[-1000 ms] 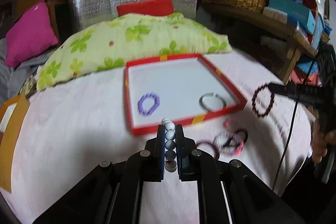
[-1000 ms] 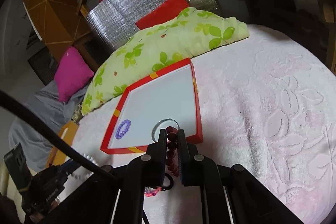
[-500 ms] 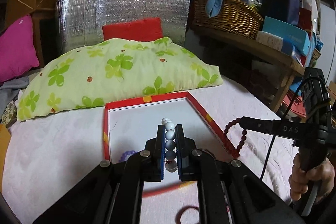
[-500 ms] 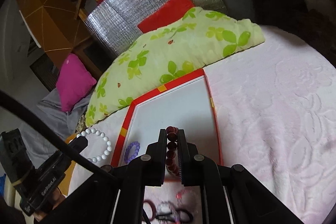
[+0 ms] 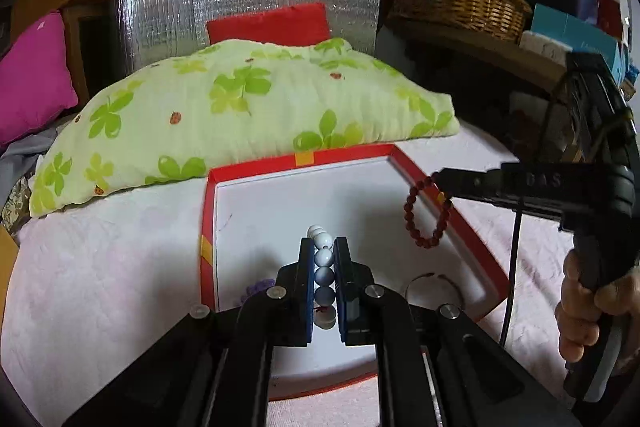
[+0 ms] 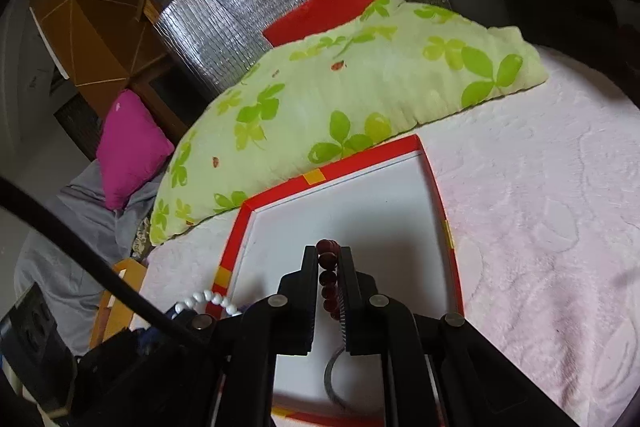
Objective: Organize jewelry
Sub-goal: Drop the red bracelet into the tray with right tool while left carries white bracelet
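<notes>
My left tool (image 5: 323, 259) pinches smooth round white beads (image 5: 322, 258); my right tool (image 6: 328, 267) clamps a dark red bead bracelet (image 5: 427, 213), both over the red-rimmed, white-floored box (image 5: 352, 157) on fuzzy pink bedding (image 6: 540, 227).

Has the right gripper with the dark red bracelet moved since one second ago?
Yes. The right gripper advanced over the red box; before, it stood short of it.

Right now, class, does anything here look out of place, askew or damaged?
Nothing stands out. The red tray lies flat and intact on the bed; each hand-held gripper, left and right, holds its bracelet, white and dark red, above it.
</notes>
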A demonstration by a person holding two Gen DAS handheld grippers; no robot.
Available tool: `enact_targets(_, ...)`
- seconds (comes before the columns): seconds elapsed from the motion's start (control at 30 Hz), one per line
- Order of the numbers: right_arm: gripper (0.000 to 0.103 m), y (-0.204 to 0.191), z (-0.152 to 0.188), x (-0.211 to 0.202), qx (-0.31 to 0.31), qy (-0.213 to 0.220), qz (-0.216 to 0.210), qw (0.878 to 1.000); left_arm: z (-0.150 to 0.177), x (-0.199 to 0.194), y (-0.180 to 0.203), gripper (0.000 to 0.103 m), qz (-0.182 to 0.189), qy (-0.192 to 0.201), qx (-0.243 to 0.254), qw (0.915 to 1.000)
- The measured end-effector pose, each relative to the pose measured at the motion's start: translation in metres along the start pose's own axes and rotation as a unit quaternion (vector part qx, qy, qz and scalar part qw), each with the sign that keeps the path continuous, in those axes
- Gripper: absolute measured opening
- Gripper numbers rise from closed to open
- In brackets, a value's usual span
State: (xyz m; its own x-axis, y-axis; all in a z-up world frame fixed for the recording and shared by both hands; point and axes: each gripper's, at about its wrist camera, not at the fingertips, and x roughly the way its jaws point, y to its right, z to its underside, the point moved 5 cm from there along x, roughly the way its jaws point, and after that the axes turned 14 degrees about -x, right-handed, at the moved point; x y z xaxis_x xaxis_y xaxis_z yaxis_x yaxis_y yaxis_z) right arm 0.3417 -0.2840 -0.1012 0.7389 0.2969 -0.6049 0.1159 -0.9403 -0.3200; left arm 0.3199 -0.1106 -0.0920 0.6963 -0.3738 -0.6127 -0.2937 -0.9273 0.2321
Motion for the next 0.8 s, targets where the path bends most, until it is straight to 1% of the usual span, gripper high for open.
enact_targets(0.07,0.011,0.002,-0.002,0.01,0.004,-0.006,-0.005,1.0,0.002,0.007,0.001,0.01,-0.006,-0.009,0.006,0.9999)
enact_targets(0.27,0.011,0.001,-0.005,0.033,0.007,-0.019,-0.013,1.0,0.006,0.018,0.004,0.01,-0.015,-0.016,0.018,0.9996)
enact_targets(0.47,0.011,0.002,-0.003,0.047,0.005,-0.03,-0.01,0.999,0.01,0.025,0.005,0.01,-0.024,-0.024,0.024,0.9992)
enact_targets(0.67,0.011,0.007,0.001,0.052,0.003,-0.04,0.006,0.999,0.013,0.028,0.004,0.01,-0.03,-0.031,0.026,0.9987)
enact_targets(0.8,0.011,0.016,0.005,0.054,0.008,-0.049,0.027,0.998,0.016,0.031,0.005,0.01,-0.035,-0.038,0.028,0.9983)
